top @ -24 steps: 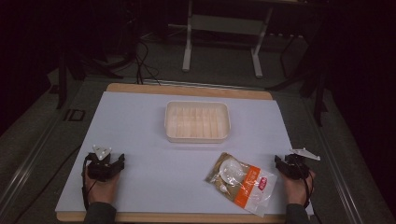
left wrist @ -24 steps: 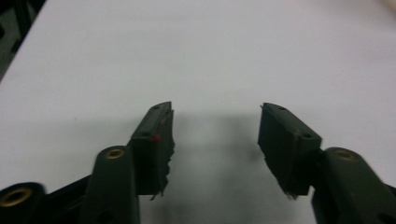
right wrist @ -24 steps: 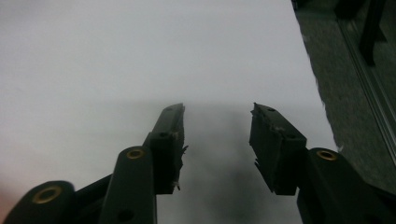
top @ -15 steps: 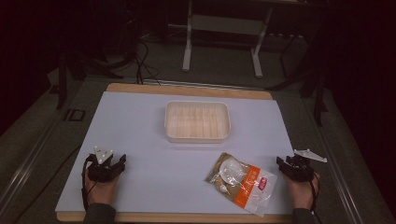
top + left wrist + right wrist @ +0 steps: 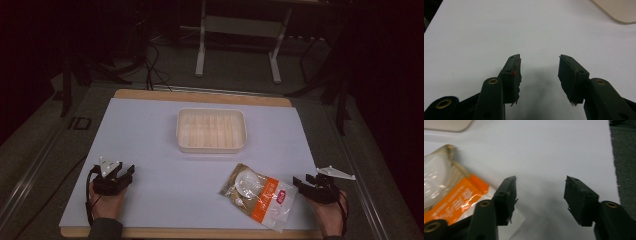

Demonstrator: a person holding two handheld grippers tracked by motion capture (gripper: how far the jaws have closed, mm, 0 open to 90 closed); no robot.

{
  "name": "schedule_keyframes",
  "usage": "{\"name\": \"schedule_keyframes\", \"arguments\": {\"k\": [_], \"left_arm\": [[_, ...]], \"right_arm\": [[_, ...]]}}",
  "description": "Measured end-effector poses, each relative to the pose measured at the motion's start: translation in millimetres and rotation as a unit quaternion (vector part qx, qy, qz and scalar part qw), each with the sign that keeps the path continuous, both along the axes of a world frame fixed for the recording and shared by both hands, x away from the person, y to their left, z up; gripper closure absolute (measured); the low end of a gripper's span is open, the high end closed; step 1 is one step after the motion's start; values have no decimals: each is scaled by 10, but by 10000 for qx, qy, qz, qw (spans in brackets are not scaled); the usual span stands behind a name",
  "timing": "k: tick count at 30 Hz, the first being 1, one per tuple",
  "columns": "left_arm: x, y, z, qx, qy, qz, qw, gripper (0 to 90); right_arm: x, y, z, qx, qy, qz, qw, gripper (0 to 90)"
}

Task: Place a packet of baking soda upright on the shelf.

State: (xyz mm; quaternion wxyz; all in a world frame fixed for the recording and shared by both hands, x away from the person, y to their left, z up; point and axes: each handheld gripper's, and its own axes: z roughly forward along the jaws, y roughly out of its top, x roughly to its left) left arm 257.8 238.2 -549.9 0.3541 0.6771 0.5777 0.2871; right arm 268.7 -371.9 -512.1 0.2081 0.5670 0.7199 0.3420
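A clear food bag with an orange label [image 5: 260, 195] lies flat on the white mat, near its front right. My right gripper [image 5: 302, 181] rests just right of the bag with its jaws open toward it. In the right gripper view the open jaws [image 5: 540, 181] have only bare mat between them, and the bag [image 5: 444, 195] lies beside the left jaw. My left gripper [image 5: 127, 172] sits at the front left of the mat, open and holding nothing [image 5: 539, 60]. A cream plastic tray [image 5: 211, 148] stands at the middle of the mat.
The white mat [image 5: 150, 130] covers a wooden table with a bare wood strip at the far edge. The tray's corner [image 5: 619, 12] shows at the upper right of the left gripper view. Dark floor, cables and metal stand legs [image 5: 200, 55] lie beyond the table.
My right gripper has drifted slightly to the right and toward the near edge. The left gripper, bag and tray have stayed put.
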Motion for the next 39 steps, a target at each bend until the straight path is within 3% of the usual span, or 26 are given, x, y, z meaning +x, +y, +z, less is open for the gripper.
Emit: {"name": "schedule_keyframes", "arguments": {"k": [5,6,10,13,19,29,39], "left_arm": [[-2,6,1,-52,-22,18,10000,534],[-1,5,-1,-42,-10,19,10000,535],[-2,-2,-3,4,-10,8,10000,535],[-2,-3,-4,3,-14,23,10000,535],[-1,-9,-5,33,-11,46,10000,530],[-1,-13,-6,62,-14,64,10000,524],[0,-17,-7,79,-9,81,9999,520]], "right_arm": [[-86,17,0,62,30,203,9998,349],[-114,23,-12,144,62,266,9995,299],[-153,27,-58,373,72,202,9991,198],[-188,97,-160,351,166,468,9981,159],[-233,189,-269,317,307,726,9964,146],[-313,201,-303,581,418,815,9941,172],[-404,265,-307,891,521,1112,9884,216]]}}
